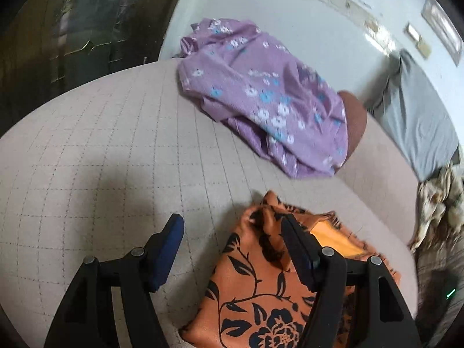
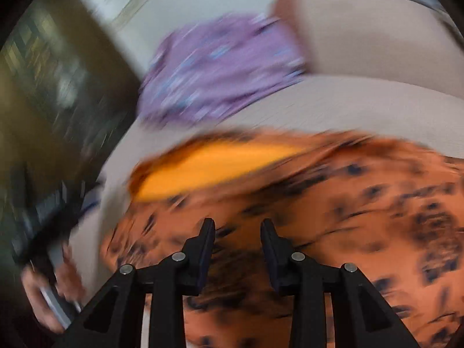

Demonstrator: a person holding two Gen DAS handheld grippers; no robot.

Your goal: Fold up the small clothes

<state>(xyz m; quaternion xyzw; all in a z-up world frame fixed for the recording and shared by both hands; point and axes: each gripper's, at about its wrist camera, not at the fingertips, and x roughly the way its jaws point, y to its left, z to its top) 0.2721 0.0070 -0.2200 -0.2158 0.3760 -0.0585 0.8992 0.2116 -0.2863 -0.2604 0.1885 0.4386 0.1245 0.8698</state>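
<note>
An orange cloth with a black flower print point(image 1: 261, 284) lies on the beige quilted surface point(image 1: 101, 150), with a plain orange patch near its far edge. My left gripper point(image 1: 232, 232) is open wide; its right finger rests over the cloth's near corner, its left finger over bare surface. In the blurred right wrist view the same orange cloth point(image 2: 333, 203) fills the lower frame. My right gripper point(image 2: 237, 229) is open just above it, with nothing between the fingers. A purple flowered garment point(image 1: 261, 98) lies crumpled farther back; it also shows in the right wrist view point(image 2: 220, 69).
A grey cloth point(image 1: 417, 116) lies at the back right, and a patterned crumpled fabric point(image 1: 440, 203) at the right edge. A brown item point(image 1: 355, 116) sticks out from under the purple garment. A pale wall is behind; a dark area lies to the left.
</note>
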